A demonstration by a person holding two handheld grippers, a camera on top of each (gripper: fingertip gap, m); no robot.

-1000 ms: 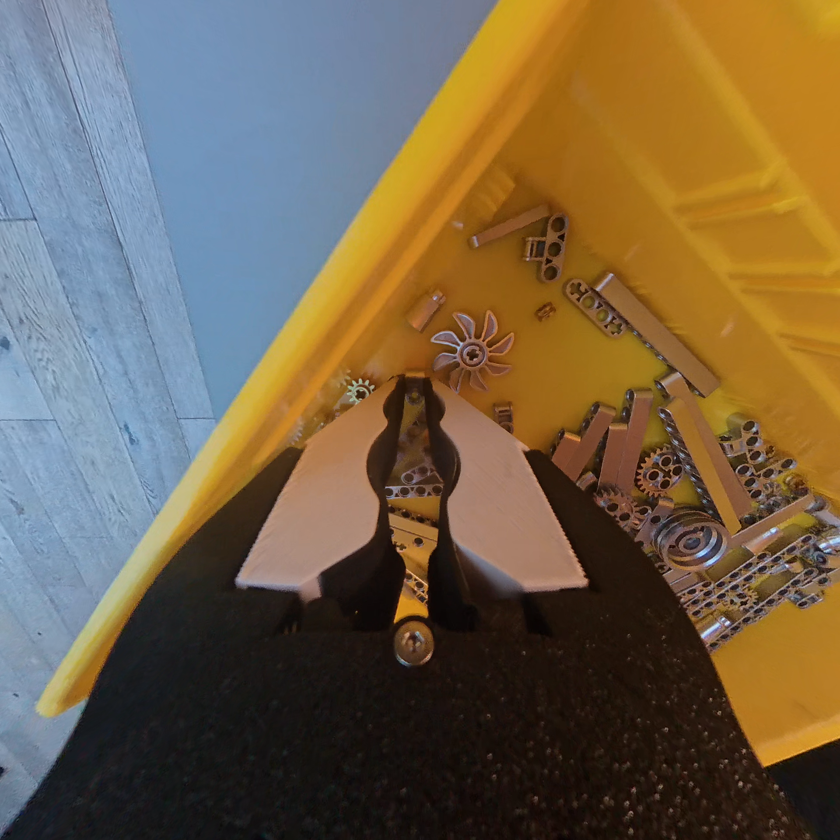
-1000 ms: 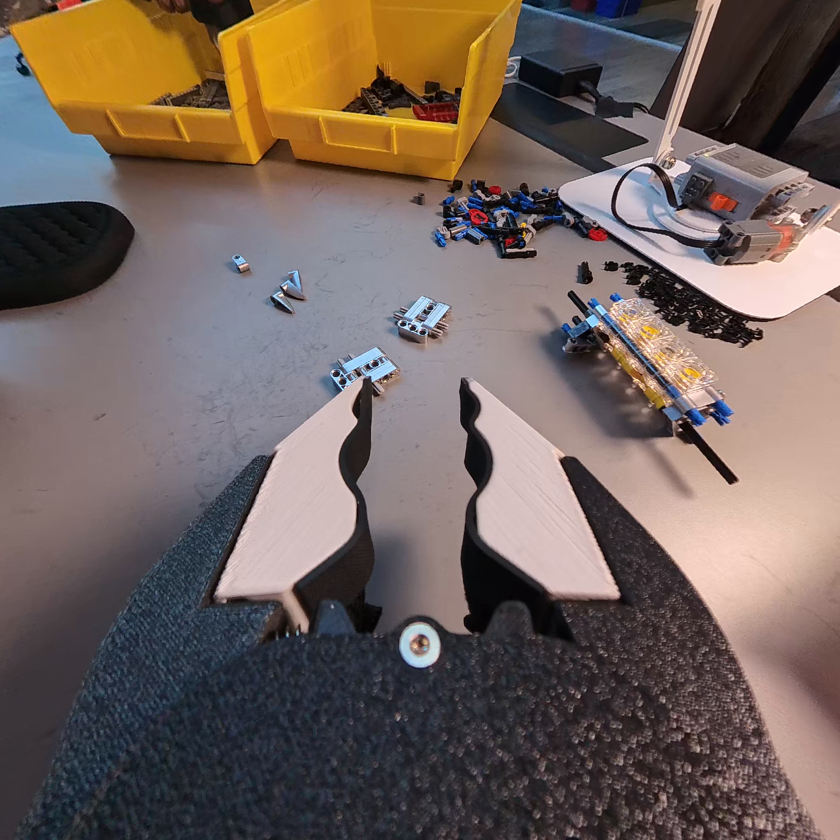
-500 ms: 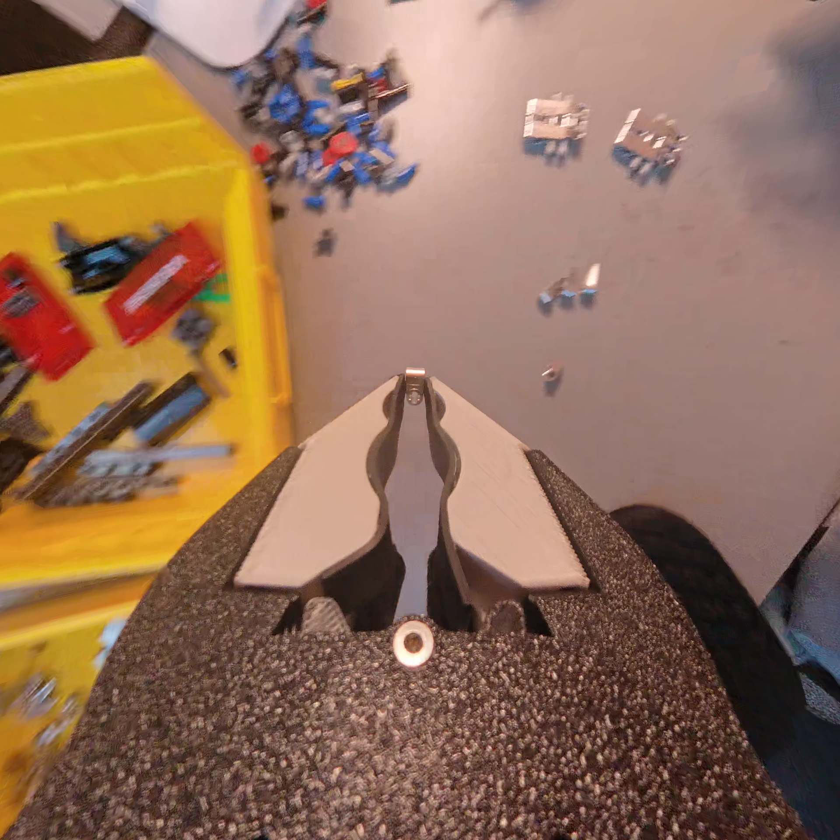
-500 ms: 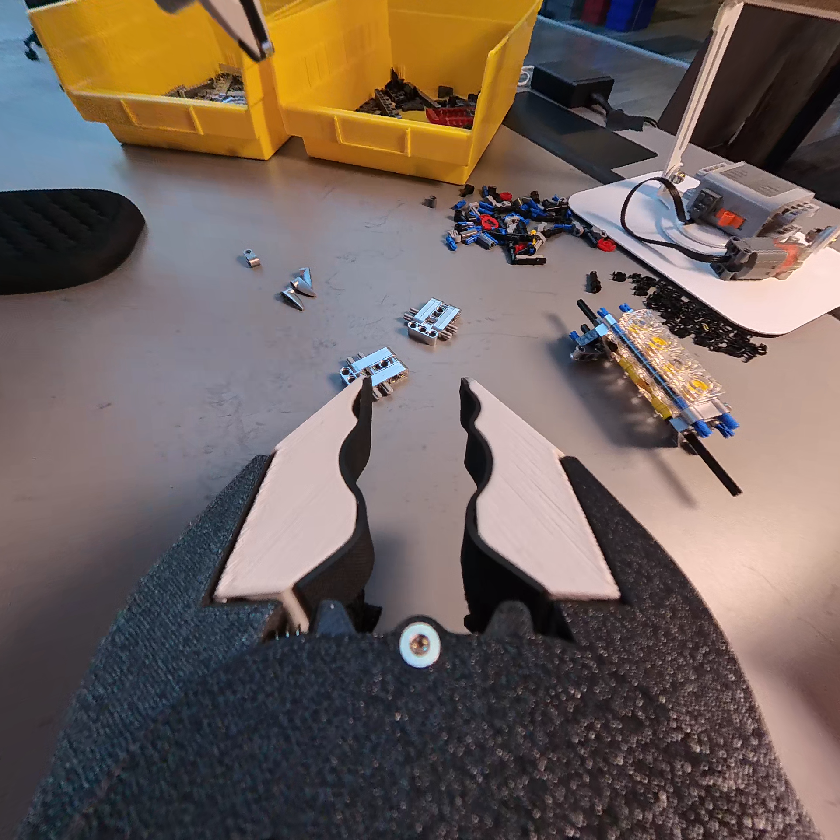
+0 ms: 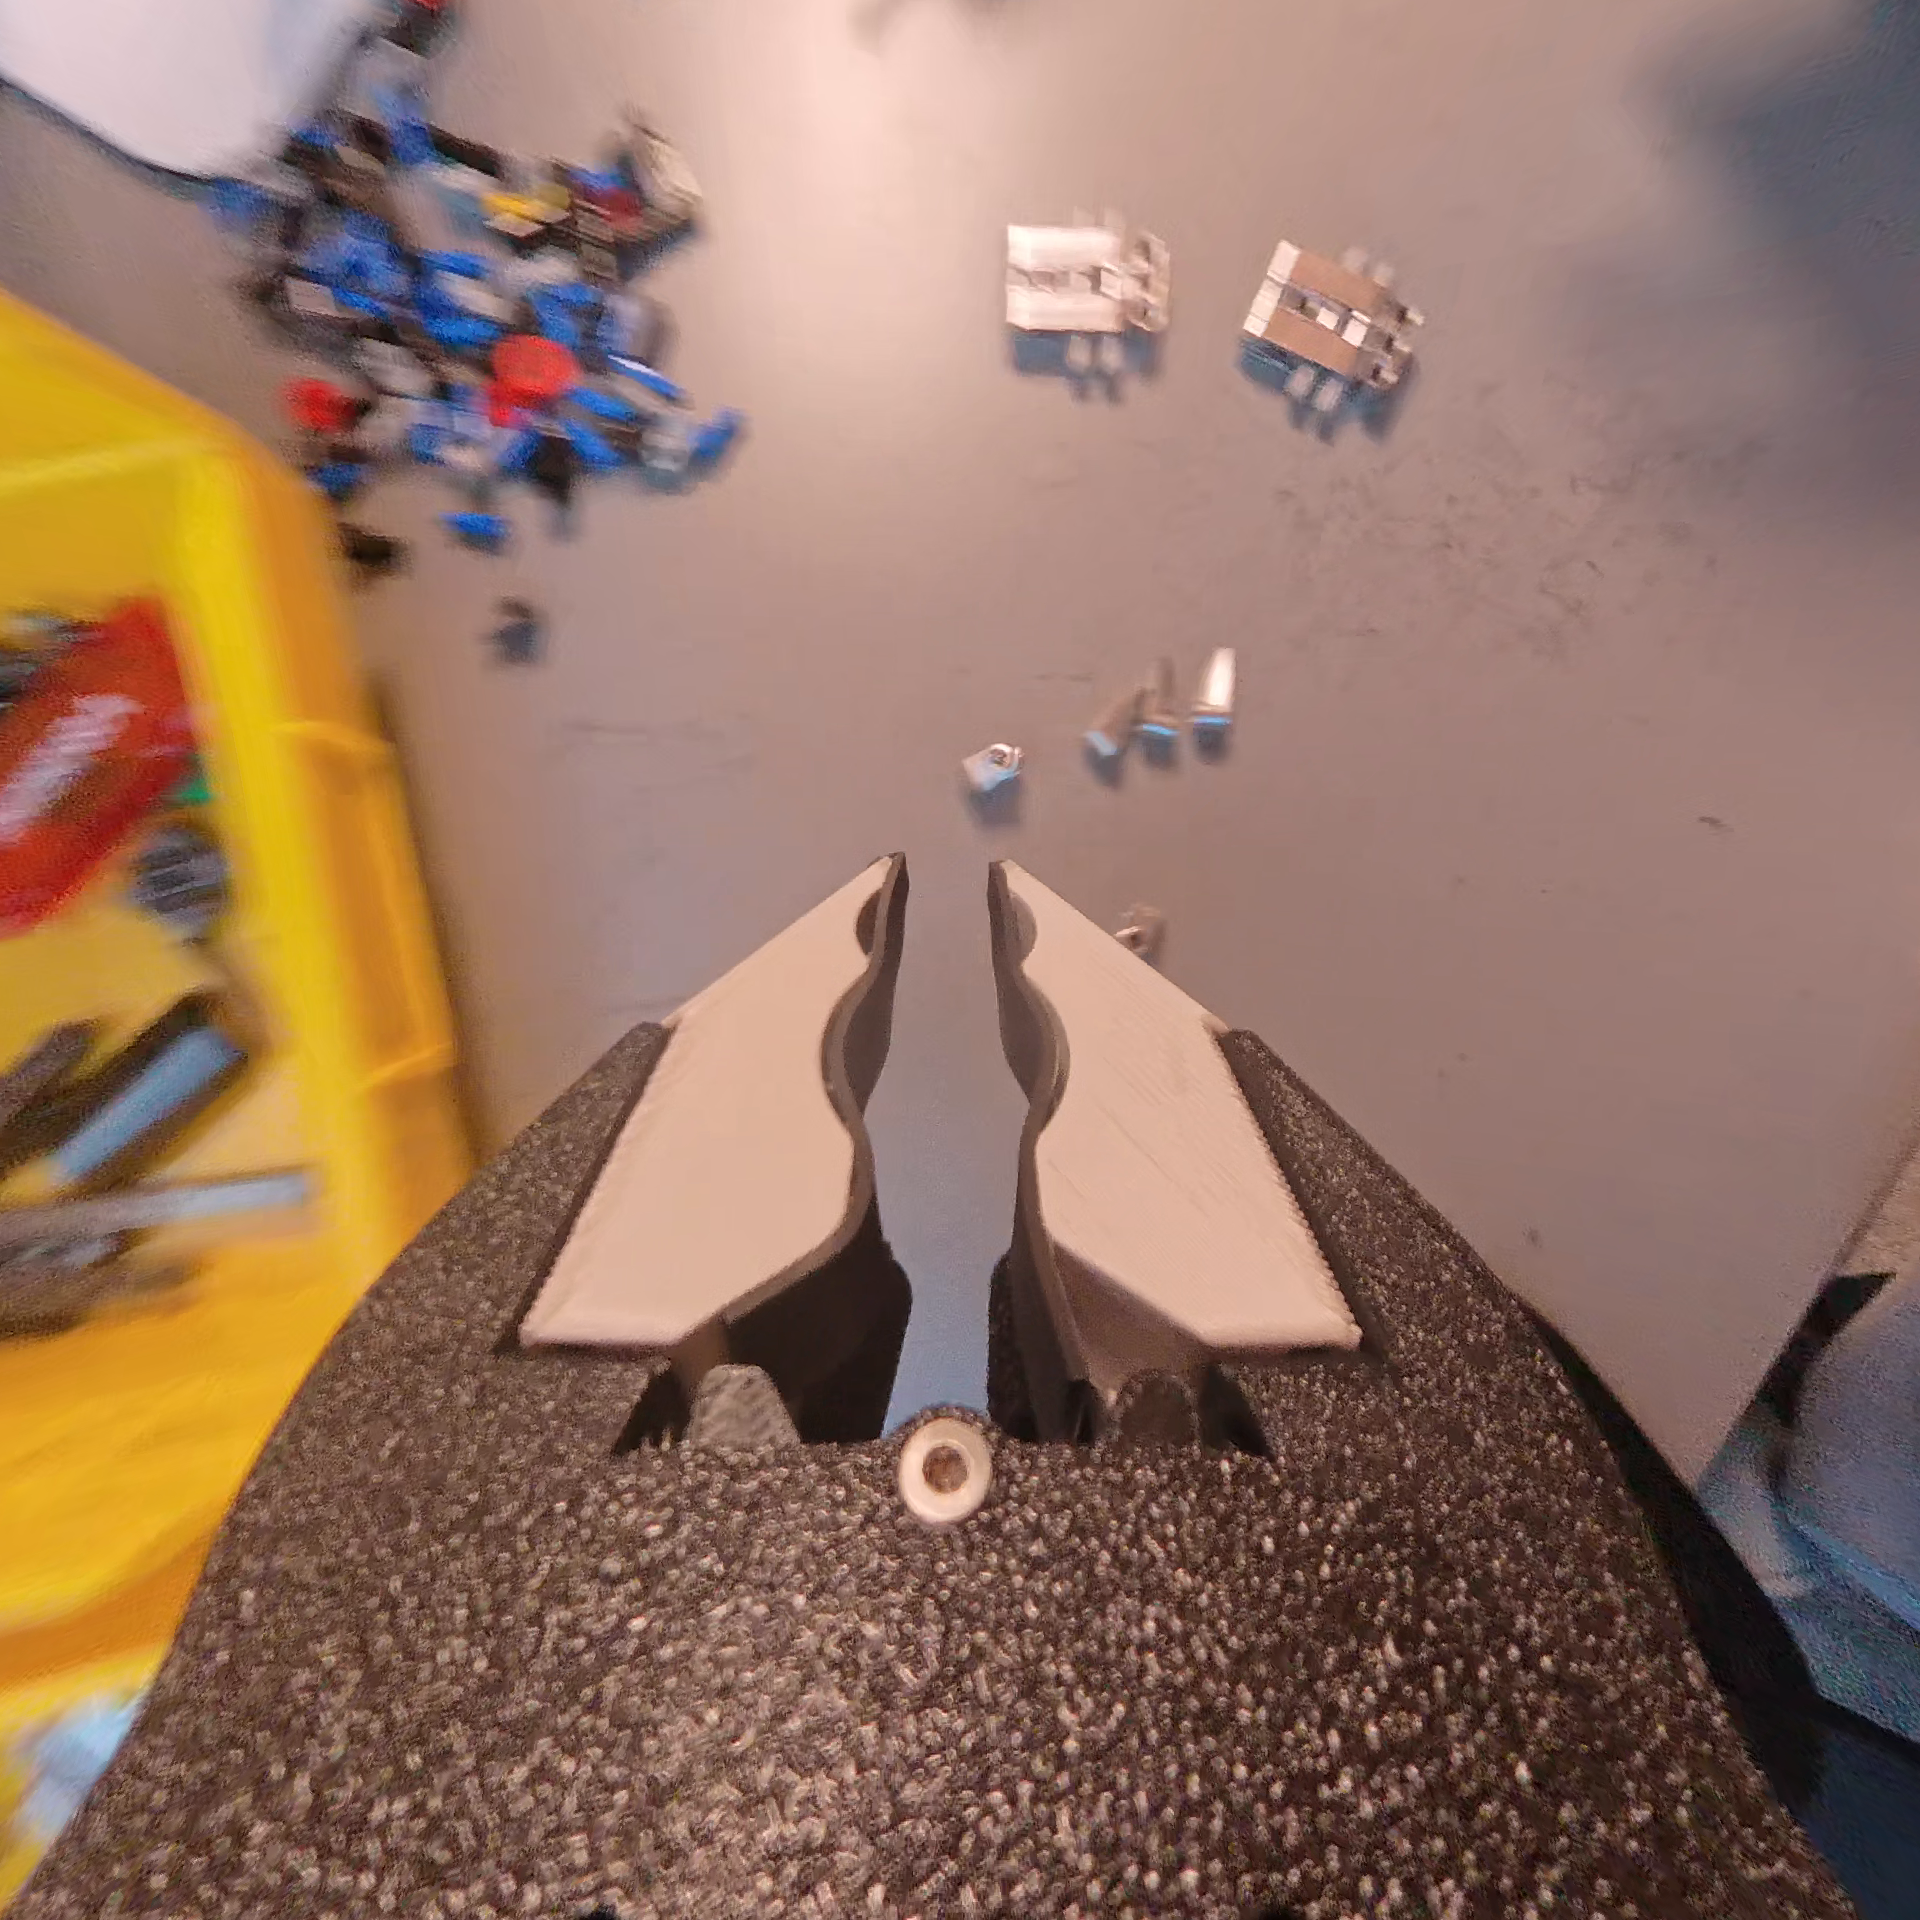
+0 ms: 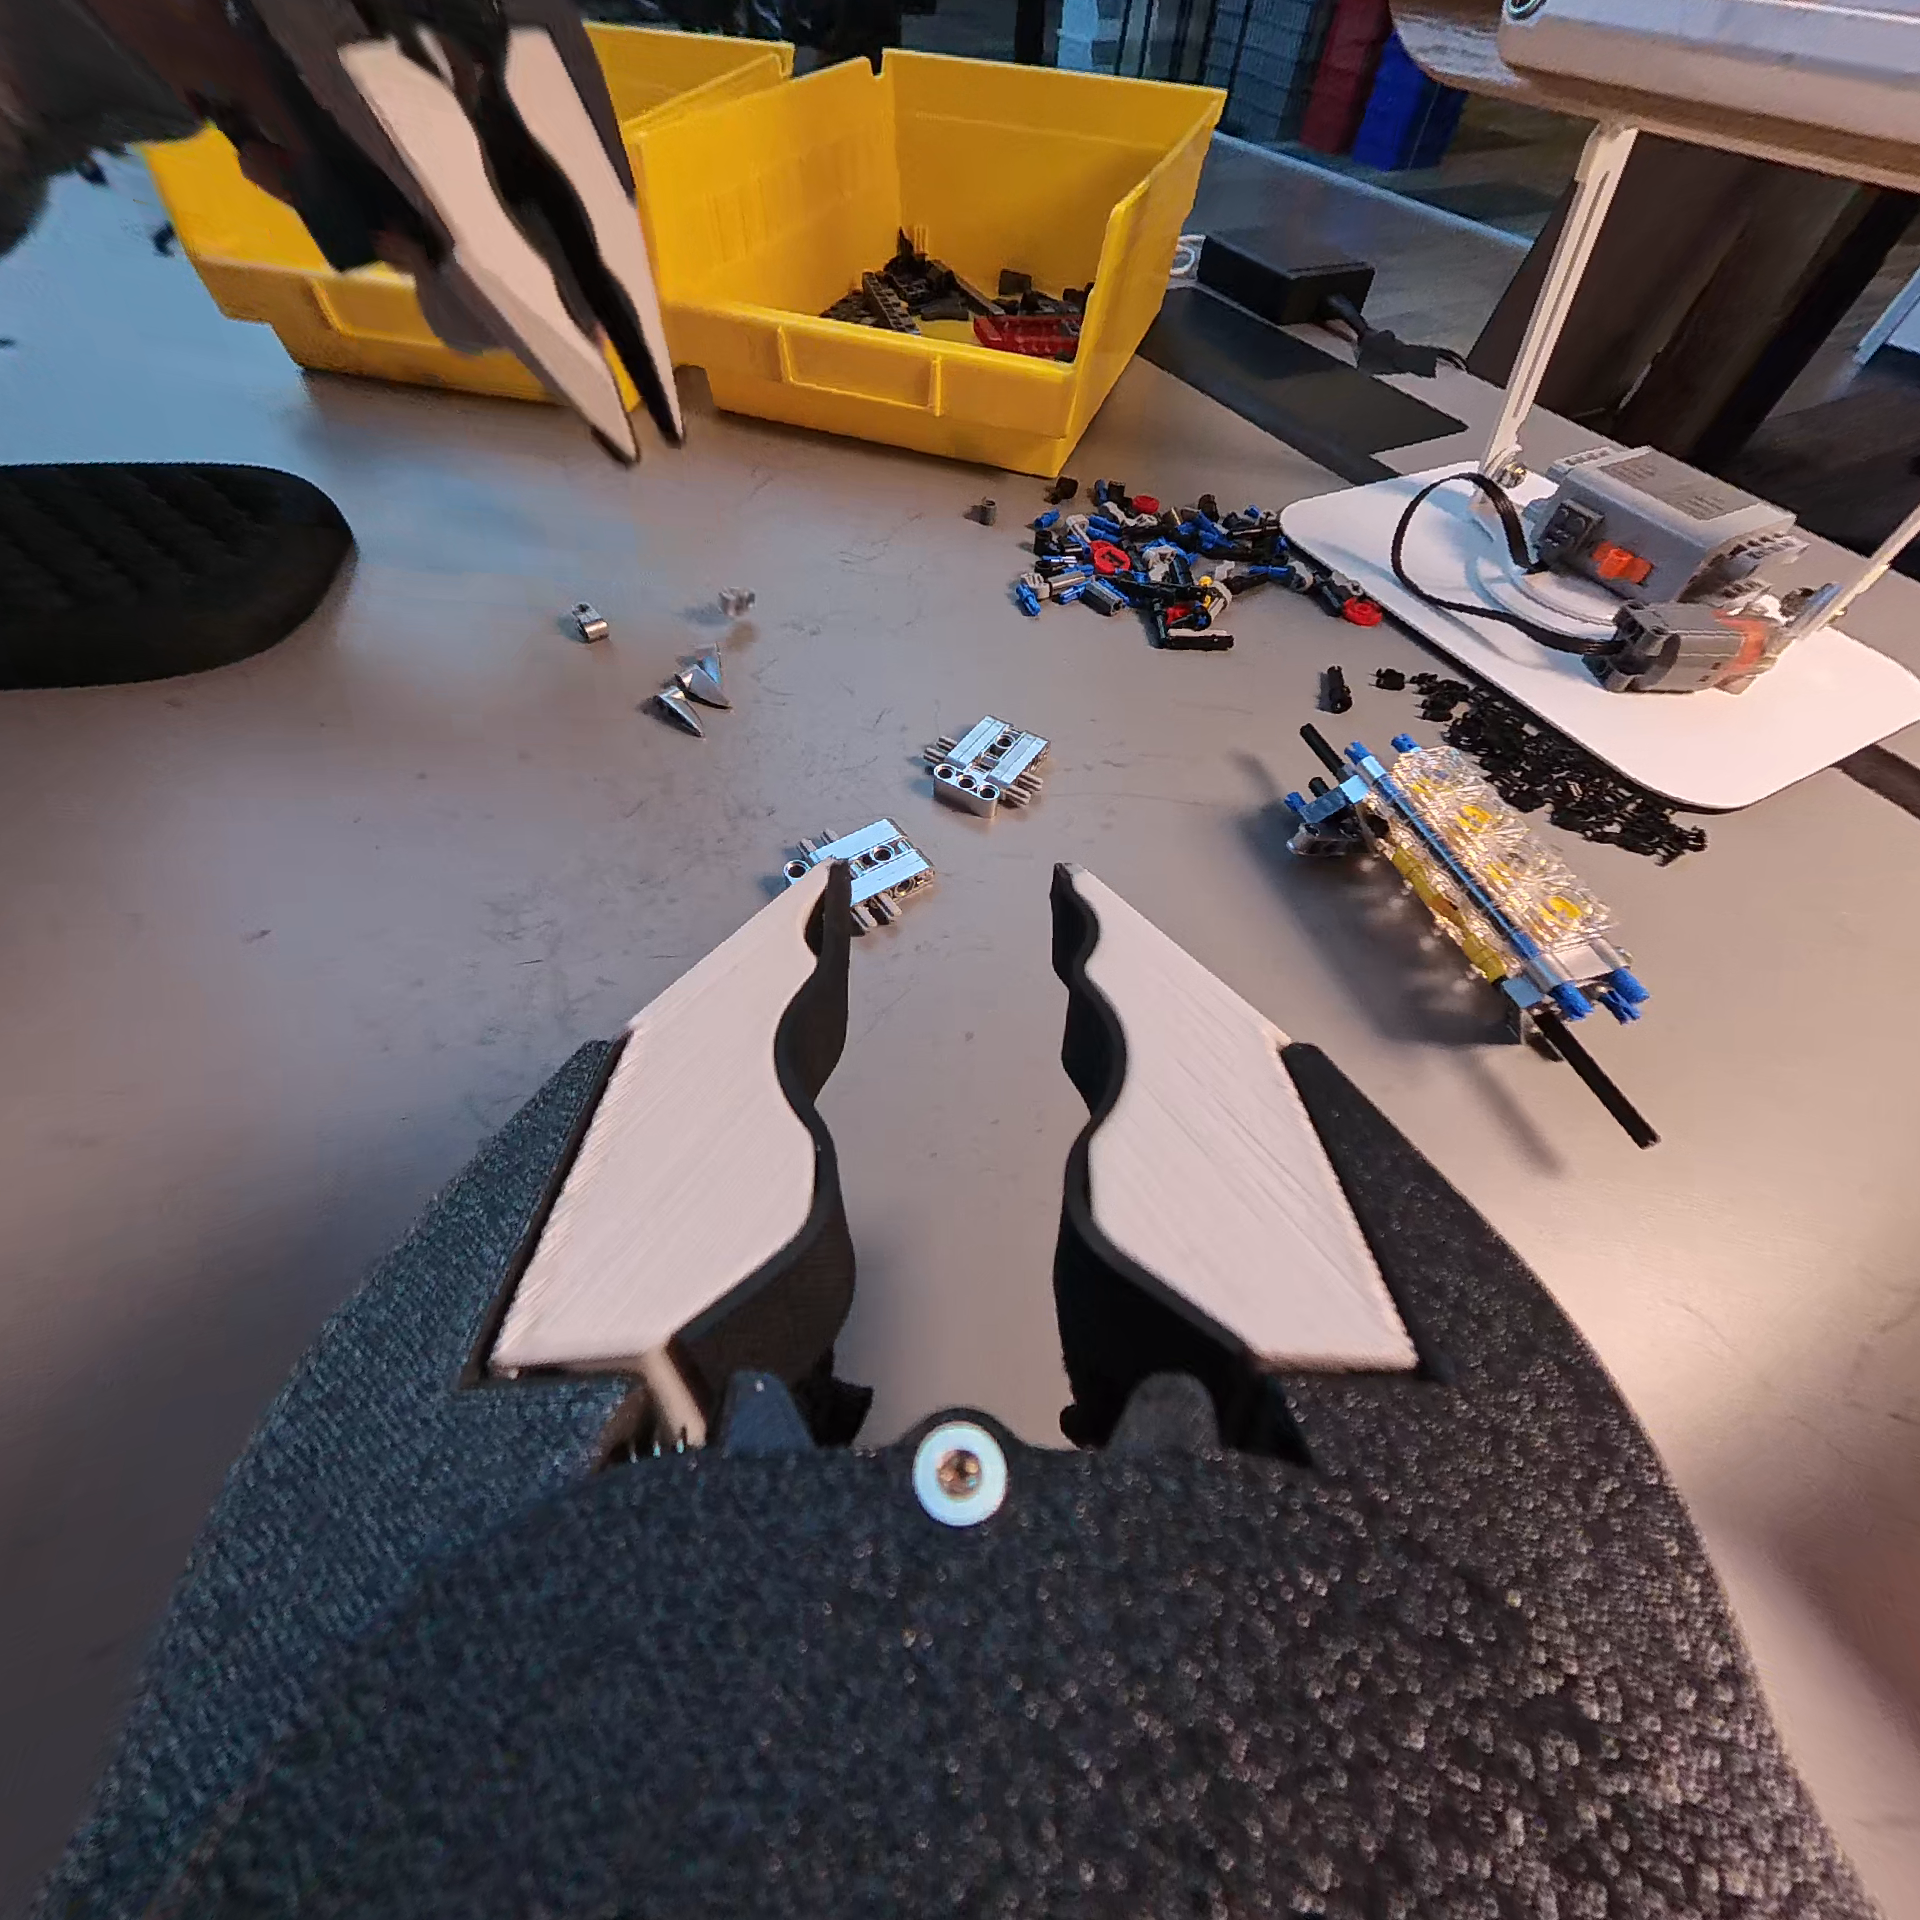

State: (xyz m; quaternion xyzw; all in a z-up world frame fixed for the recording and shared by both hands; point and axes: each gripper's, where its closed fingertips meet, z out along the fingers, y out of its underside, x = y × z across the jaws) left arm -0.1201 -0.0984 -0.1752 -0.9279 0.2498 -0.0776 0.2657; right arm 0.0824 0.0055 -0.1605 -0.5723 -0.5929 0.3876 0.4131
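My left gripper (image 5: 945, 868) is a little open and empty, above the grey table. A small grey connector (image 5: 1140, 925) lies just right of its fingertips, and it also shows in the right wrist view (image 6: 736, 601). A second small grey piece (image 5: 992, 769) and grey wedge pieces (image 5: 1164, 707) lie just ahead. My right gripper (image 6: 945, 878) is open and empty, low over the table. Its left fingertip is next to a grey beam assembly (image 6: 868, 868), and a second such assembly (image 6: 987, 764) lies beyond. The left gripper (image 6: 644, 436) hangs at the upper left of the right wrist view.
Two yellow bins (image 6: 914, 260) (image 6: 270, 260) of parts stand at the back. A pile of blue, black and red pins (image 6: 1164, 561), a clear gearbox assembly (image 6: 1475, 883), a white base (image 6: 1714, 717) with a grey motor unit (image 6: 1662, 530) and a black pad (image 6: 145, 561) lie around. Spacing between my two grippers at the tips: around 25 cm. The small grey connector (image 5: 1140, 925) lies some 7 cm from my left tips, 20 cm from my right tips. It turns up in the right wrist view (image 6: 596, 637) as well.
My left gripper came out of the yellow bin shut on a small grey connector, swung over the table and opened; the connector now lies on the table. The right gripper barely moved.
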